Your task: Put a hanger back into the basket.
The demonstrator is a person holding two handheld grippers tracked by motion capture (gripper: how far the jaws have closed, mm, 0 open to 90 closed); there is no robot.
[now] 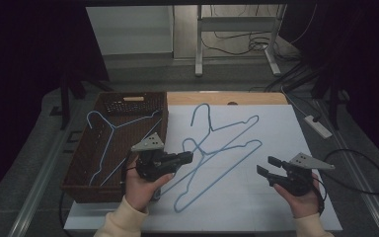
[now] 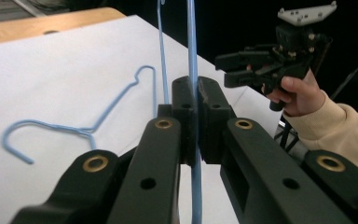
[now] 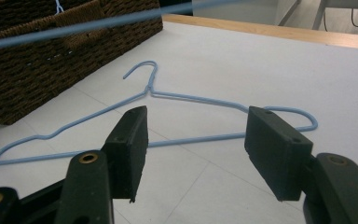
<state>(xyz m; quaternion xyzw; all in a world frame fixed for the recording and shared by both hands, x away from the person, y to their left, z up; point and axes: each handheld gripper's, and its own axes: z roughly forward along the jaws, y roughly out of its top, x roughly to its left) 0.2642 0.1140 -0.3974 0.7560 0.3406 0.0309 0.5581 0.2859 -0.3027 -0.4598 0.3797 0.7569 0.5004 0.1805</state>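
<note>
1. Your left tool (image 1: 186, 158) is clamped tight on a blue hanger's (image 1: 212, 170) wire, just right of the basket (image 1: 86, 163).
2. Your right tool (image 1: 265, 167) has its jaws well apart, holding nothing, above the white surface (image 1: 271, 128).
3. A second hanger (image 3: 149, 119) lies flat on the surface in front of your right tool.
4. A third hanger (image 1: 109, 131) sits in the basket.

The left gripper (image 1: 186, 158) holds a blue hanger (image 1: 237, 129) near a second hanger (image 1: 217, 170) on the white table (image 1: 276, 128), beside a brown basket (image 1: 79, 173) containing another hanger (image 1: 111, 129).
</note>
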